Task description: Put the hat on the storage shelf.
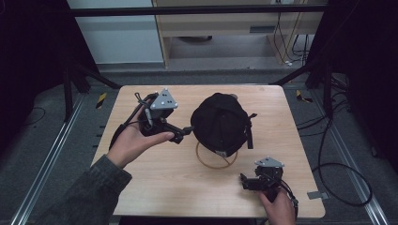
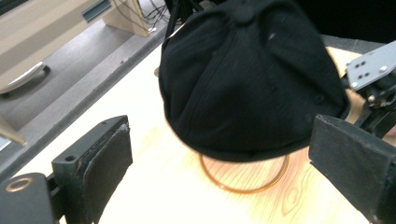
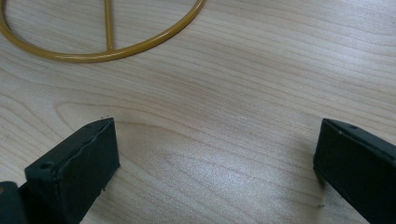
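- Jaws on my left gripper (image 1: pixel 187 131) stand spread wide, with nothing between the pads and nothing touched.
- In the left gripper view the black cap (image 2: pixel 252 77) sits straight ahead of my left gripper (image 2: pixel 219 158), past the gap between the jaws, and neither pad reaches the cloth.
- The cap (image 1: pixel 220 123) rests on a thin yellow wire stand (image 1: pixel 217 161) near the middle of the wooden table (image 1: pixel 155 187); the ring of the stand (image 2: pixel 243 184) shows under the cap's lower edge.
- From the high view my left gripper is held above the table just to the left of the cap, its tips pointing at the cap's side.
- My right gripper (image 1: pixel 244 180) sits low at the near right part of the table, close to the stand's ring and apart from the cap.
- Its jaws are also spread wide, empty, over bare wood in the right gripper view (image 3: pixel 215 158).
- The ring and one spoke of the stand (image 3: pixel 107 46) lie ahead of those jaws, not touching them.
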`<state>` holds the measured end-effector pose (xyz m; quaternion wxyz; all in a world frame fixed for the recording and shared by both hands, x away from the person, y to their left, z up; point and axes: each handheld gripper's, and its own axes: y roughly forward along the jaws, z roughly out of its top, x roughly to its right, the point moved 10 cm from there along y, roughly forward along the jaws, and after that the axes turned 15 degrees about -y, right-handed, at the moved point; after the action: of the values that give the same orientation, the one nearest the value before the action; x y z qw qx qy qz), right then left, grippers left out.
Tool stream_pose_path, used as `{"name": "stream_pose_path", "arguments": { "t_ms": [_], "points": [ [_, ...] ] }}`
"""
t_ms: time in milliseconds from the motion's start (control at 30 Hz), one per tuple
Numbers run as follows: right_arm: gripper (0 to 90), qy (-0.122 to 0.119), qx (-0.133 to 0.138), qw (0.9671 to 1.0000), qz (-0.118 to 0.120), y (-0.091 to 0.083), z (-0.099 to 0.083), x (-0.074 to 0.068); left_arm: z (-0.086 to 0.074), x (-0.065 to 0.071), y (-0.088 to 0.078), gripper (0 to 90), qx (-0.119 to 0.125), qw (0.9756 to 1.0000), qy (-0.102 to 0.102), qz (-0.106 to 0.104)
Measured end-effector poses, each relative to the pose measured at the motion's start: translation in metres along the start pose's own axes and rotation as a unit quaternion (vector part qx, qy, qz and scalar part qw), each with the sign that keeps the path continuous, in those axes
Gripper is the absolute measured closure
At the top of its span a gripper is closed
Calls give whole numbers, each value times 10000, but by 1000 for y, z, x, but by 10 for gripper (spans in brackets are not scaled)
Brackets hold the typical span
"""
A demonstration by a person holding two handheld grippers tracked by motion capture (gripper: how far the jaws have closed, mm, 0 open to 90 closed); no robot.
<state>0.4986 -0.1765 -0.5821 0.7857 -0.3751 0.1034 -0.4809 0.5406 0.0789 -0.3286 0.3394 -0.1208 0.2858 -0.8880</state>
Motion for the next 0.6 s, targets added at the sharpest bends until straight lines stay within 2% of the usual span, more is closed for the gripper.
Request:
{"name": "stream_pose_path", "arguments": {
  "t_ms": [333,600],
  "points": [
    [4,6,4,10000,3,0,0,0,-20,-17,-7,54,-28,9999,-97,109],
    [3,8,3,10000,6,0,0,0,-48,-32,-7,52,-76,9994,-284,169]
  ]
}}
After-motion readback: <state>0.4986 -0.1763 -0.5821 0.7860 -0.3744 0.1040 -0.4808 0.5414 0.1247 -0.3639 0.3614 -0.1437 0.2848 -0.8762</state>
